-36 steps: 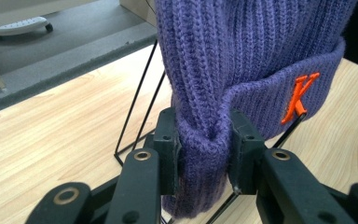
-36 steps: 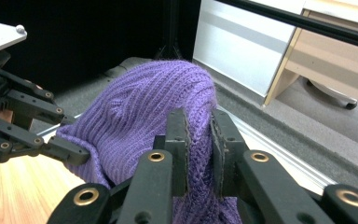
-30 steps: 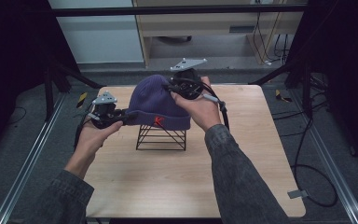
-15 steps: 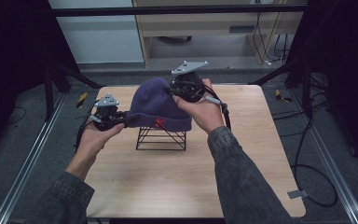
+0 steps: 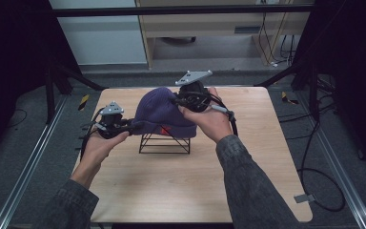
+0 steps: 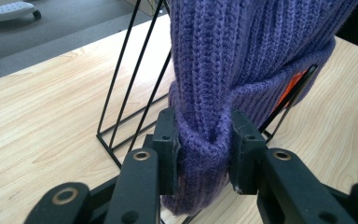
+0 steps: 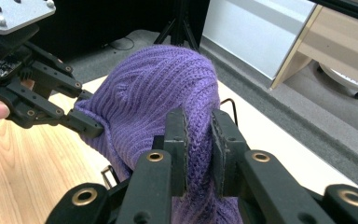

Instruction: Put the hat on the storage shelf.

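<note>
Overhead, one purple beanie [image 5: 164, 110] – two grippers, left [image 5: 132, 127], right [image 5: 177, 101] – one wire rack [image 5: 165, 143]

Left claw [image 6: 204, 149] clamped on purple knit; right claw [image 7: 199, 140] likewise, arms extended.

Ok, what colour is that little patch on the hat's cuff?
Orange-red, on the purple knit hat; the patch shows best in the left gripper view.

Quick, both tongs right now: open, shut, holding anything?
Left tongs: shut on the purple beanie's cuff.
Right tongs: shut on the purple beanie's knit.
</note>
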`<state>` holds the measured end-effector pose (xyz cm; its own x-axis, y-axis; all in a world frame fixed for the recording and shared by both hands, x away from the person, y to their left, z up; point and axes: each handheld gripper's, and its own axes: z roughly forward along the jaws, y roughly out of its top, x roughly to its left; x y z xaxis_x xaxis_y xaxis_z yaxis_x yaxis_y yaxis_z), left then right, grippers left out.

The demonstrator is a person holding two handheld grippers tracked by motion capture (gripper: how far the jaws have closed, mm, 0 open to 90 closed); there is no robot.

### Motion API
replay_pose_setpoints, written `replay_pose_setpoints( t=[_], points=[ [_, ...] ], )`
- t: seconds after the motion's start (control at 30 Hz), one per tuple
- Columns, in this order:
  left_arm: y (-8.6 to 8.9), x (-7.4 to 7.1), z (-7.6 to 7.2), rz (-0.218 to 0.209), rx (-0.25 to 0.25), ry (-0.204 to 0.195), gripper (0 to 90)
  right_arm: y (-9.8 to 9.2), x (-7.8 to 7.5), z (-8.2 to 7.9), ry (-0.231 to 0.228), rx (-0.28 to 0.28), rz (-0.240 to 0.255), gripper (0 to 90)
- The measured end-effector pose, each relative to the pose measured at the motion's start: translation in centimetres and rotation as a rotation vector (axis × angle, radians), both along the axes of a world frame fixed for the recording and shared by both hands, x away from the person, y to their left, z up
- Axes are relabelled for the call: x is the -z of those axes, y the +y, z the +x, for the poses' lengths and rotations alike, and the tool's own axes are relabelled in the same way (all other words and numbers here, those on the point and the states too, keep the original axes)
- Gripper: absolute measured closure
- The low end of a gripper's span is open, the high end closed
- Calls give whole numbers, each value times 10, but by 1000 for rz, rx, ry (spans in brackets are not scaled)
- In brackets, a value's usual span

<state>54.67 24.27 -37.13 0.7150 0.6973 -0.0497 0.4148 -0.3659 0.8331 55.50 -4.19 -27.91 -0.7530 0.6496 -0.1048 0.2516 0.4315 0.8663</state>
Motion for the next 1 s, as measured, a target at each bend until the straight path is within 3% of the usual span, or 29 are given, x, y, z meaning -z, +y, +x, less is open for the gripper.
replay_pose_setpoints(
  t=[0.63,1.0],
  points=[
    [3,24,0,20,-12,26,663,6,18,-2,59,-21,-45,774],
    [7,28,-1,31,-15,24,661,12,22,-1,74,-32,-62,769]
  ],
)
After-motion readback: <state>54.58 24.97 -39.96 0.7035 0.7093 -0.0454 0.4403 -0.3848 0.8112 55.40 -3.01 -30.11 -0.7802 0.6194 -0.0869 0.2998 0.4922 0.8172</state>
